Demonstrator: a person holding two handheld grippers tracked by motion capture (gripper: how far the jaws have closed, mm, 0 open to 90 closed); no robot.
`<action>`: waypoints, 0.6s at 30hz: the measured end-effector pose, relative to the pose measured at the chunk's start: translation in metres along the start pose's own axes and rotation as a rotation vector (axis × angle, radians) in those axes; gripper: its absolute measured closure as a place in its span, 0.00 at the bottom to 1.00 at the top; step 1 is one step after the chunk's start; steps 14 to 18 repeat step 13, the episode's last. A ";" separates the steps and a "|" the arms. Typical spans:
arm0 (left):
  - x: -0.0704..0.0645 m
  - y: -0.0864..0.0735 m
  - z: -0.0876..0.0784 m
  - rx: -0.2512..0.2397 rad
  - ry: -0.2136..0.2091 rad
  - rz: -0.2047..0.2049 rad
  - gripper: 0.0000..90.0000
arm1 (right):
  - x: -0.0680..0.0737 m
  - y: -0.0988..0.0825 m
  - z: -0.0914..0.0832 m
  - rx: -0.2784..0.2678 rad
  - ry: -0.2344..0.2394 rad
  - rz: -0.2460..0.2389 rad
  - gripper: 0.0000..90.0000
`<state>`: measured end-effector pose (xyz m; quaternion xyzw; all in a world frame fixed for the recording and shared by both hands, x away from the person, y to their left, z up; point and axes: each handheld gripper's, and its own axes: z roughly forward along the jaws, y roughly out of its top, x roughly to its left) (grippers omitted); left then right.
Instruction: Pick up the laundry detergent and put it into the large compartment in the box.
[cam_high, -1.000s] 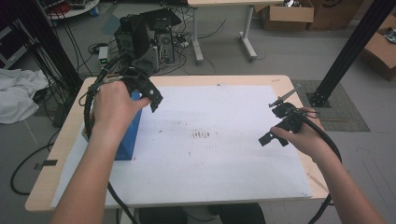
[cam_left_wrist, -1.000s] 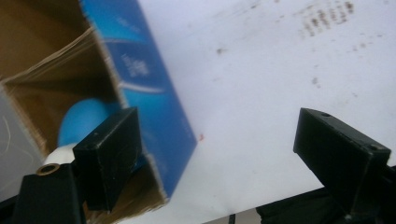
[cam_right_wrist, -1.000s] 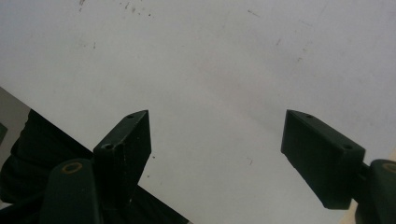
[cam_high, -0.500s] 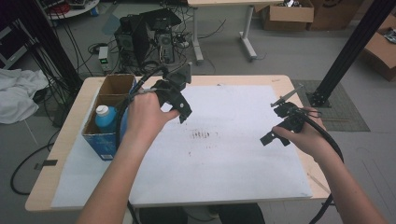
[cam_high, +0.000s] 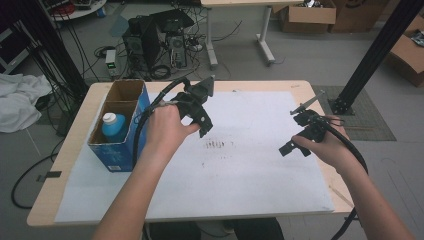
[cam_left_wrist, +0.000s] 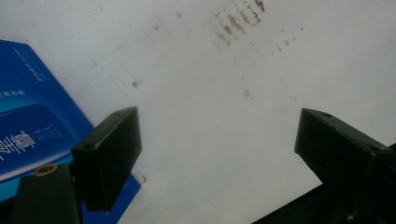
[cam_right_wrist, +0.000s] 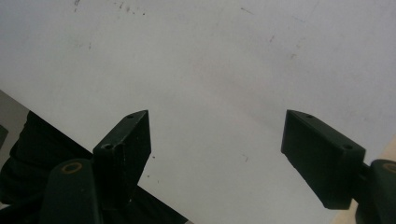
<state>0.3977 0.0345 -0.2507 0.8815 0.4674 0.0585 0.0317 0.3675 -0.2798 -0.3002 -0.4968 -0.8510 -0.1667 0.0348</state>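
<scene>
On the table (cam_high: 65, 190) lies stained white paper (cam_high: 240, 170) — both grippers (cam_left_wrist: 217, 140) (cam_right_wrist: 217, 140) wide, empty — cables on floor (cam_high: 310, 55).

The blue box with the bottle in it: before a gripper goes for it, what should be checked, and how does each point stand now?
1. Left gripper open and empty: ok.
2. Right gripper open and empty: ok.
3. Box upright, top open: ok.
4. Bottle upright in the near compartment, cap on: ok.
5. Far compartment free: cannot tell, its floor is hidden.
6. White sheet beside the box free for setting things down: ok.
</scene>
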 end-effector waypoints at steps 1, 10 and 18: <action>0.000 0.000 0.000 0.004 0.004 0.003 0.17 | 0.000 0.000 0.000 -0.001 -0.001 -0.005 0.27; -0.001 -0.001 0.002 0.006 0.001 0.000 0.17 | 0.001 -0.002 -0.001 -0.001 -0.001 -0.008 0.27; -0.001 -0.002 0.002 0.006 0.002 0.005 0.17 | 0.002 -0.002 -0.001 0.000 -0.003 -0.003 0.27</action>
